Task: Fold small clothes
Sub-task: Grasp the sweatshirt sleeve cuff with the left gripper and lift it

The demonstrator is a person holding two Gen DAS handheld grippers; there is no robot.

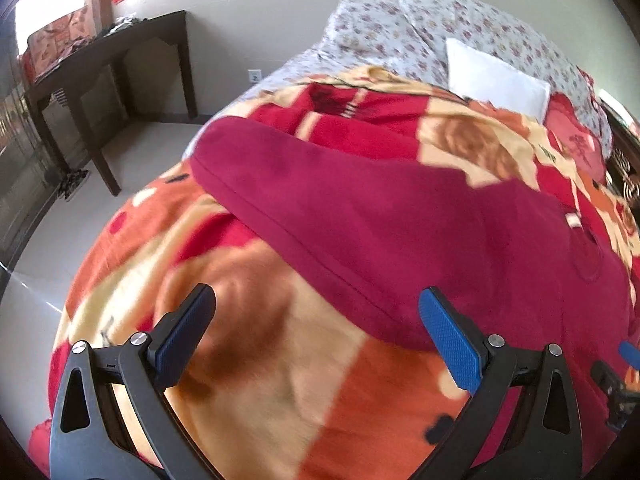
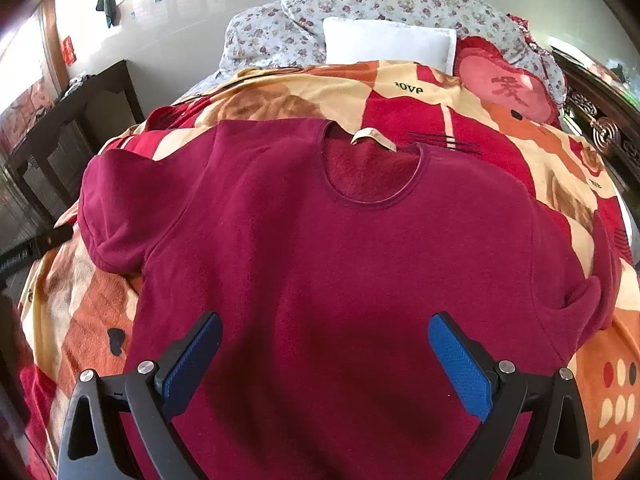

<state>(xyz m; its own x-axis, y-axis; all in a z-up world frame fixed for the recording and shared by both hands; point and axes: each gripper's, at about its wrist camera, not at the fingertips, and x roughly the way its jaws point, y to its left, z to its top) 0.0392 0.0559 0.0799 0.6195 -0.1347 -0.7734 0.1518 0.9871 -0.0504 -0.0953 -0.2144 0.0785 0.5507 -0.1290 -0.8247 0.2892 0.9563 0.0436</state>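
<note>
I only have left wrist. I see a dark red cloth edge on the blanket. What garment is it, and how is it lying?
Observer: Right wrist shows a short-sleeved shirt, spread flat, front up, on the patterned blanket.
Operator: Neck faces which way?
Observer: The neckline points away from the right gripper, toward the white pillow; a tan label shows inside the collar.
Operator: Is the right gripper holding anything?
Observer: No. Its jaws are wide open above the lower body of the shirt, gripping nothing.
</note>
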